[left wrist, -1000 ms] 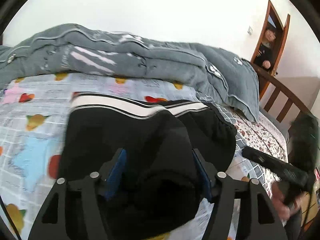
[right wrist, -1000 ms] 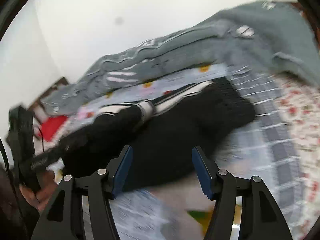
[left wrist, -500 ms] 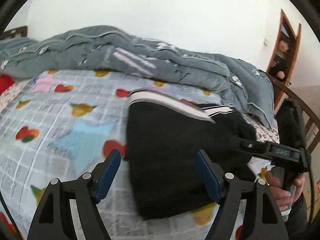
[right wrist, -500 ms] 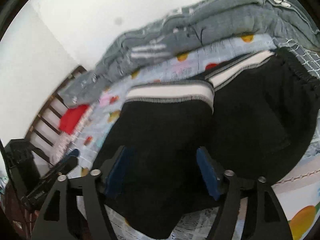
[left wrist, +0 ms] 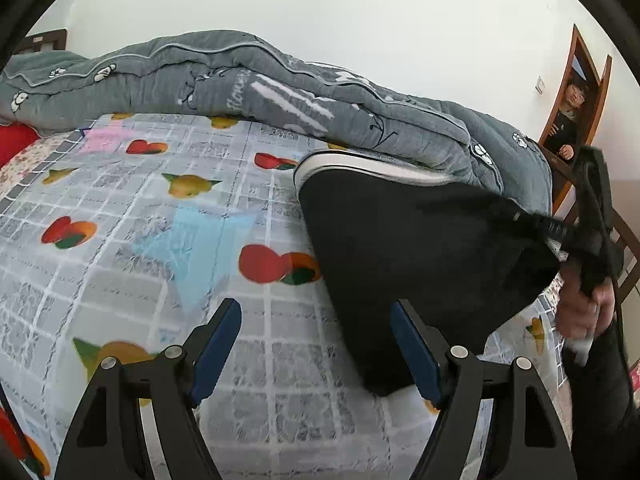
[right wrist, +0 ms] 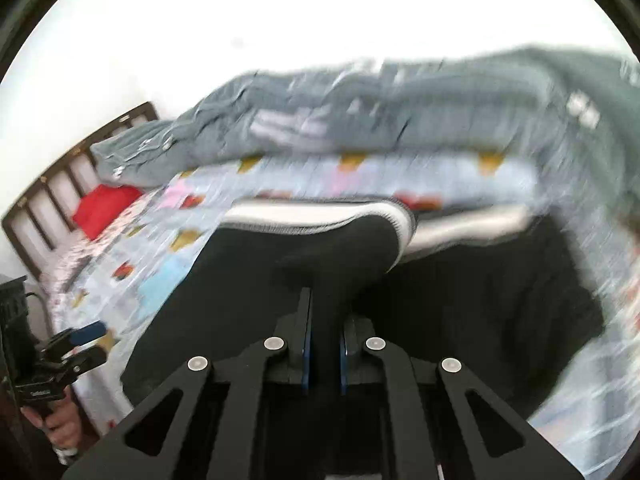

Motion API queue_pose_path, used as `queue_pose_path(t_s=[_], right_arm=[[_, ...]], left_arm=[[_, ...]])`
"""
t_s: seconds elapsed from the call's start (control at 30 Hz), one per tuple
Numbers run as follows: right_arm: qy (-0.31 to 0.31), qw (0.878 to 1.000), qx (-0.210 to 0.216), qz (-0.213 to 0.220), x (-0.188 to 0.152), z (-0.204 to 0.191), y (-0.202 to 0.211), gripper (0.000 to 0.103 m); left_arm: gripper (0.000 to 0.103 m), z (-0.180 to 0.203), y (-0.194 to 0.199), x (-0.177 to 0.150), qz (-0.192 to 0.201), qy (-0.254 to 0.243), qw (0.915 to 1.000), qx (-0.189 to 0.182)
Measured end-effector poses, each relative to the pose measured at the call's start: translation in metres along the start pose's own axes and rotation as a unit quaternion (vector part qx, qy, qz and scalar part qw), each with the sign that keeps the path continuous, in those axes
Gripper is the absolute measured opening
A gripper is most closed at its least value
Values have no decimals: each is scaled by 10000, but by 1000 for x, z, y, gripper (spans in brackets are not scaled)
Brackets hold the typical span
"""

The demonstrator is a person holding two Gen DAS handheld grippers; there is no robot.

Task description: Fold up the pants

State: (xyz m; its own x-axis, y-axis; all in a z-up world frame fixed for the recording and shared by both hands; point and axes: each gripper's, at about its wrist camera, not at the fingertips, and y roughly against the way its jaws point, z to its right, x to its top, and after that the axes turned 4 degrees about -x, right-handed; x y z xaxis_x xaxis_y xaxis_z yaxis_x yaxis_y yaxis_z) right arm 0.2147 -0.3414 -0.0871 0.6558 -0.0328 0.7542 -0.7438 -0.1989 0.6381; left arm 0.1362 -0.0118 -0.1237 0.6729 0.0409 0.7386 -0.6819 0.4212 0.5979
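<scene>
Black pants [left wrist: 400, 248] with a white striped waistband [left wrist: 360, 164] lie folded on the fruit-print sheet [left wrist: 120, 280]. In the left wrist view my left gripper [left wrist: 316, 350] stands open low over the sheet, its right finger at the pants' near left edge and nothing between the pads. In the right wrist view my right gripper [right wrist: 324, 344] is shut on a raised fold of the black pants [right wrist: 480, 300], below the waistband [right wrist: 312, 216]. The left wrist view shows the right gripper [left wrist: 592, 216] pulling up the pants' right edge.
A rumpled grey quilt [left wrist: 280, 92] runs along the back of the bed. A red pillow [right wrist: 104, 204] lies by the wooden headboard rails [right wrist: 48, 204]. A person stands in the doorway [left wrist: 572, 120] at far right. A hand [left wrist: 584, 312] holds the right gripper.
The right gripper went from open over the pants to shut on a fold of them and rose. The left gripper slid left off the pants, staying open over the sheet.
</scene>
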Motion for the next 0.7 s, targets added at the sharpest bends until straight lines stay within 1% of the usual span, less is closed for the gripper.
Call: queue_pose_path(t_s=[0.07, 0.17, 0.23, 0.3, 0.33, 0.4, 0.43, 0.47, 0.5, 0.53, 0.57, 0.6, 0.63, 0.67, 0.7], right_arm=[[215, 9989, -410, 64, 12, 24, 3, 9], [330, 9960, -826, 126, 11, 59, 6, 9], [352, 9918, -1225, -64, 1, 81, -10, 9], [162, 9870, -1535, -455, -17, 105, -34, 11], [64, 9867, -1517, -588, -27, 114, -42, 17], [124, 9881, -1475, -408, -30, 117, -32, 24], [140, 9871, -1567, -303, -28, 119, -24, 36], [69, 9859, -1668, -99, -25, 123, -14, 45], [-24, 9862, -1658, -28, -22, 128, -11, 51], [-110, 9865, -1635, -57, -19, 133, -13, 59], [-237, 9870, -1568, -241, -17, 140, -22, 67], [-308, 9877, -1477, -415, -17, 144, -30, 69], [-389, 9885, -1293, -678, -19, 150, -44, 72], [-538, 9892, -1141, -751, -21, 153, -49, 74], [-933, 9881, -924, -798, -26, 160, -54, 76]], left_arm=[[76, 2, -7, 4, 10, 31, 10000, -40], [76, 8, -22, 10, 10, 65, 9999, -140], [76, 15, -34, 13, -62, 85, 9996, -257], [76, 26, -49, 18, -187, 80, 9989, -431], [76, 33, -59, 22, -270, 80, 9982, -529], [76, 42, -73, 27, -391, 87, 9971, -650], [76, 46, -82, 31, -466, 134, 9960, -756], [76, 48, -89, 33, -515, 183, 9951, -830], [76, 50, -98, 36, -598, 257, 9942, -860], [76, 53, -109, 39, -708, 338, 9931, -874], [76, 55, -120, 41, -805, 427, 9912, -964], [76, 55, -131, 43, -912, 503, 9891, -1037], [74, 55, -144, 44, -1059, 609, 9868, -1068], [74, 54, -156, 43, -1179, 743, 9844, -1076], [70, 51, -166, 43, -1291, 897, 9815, -1094]])
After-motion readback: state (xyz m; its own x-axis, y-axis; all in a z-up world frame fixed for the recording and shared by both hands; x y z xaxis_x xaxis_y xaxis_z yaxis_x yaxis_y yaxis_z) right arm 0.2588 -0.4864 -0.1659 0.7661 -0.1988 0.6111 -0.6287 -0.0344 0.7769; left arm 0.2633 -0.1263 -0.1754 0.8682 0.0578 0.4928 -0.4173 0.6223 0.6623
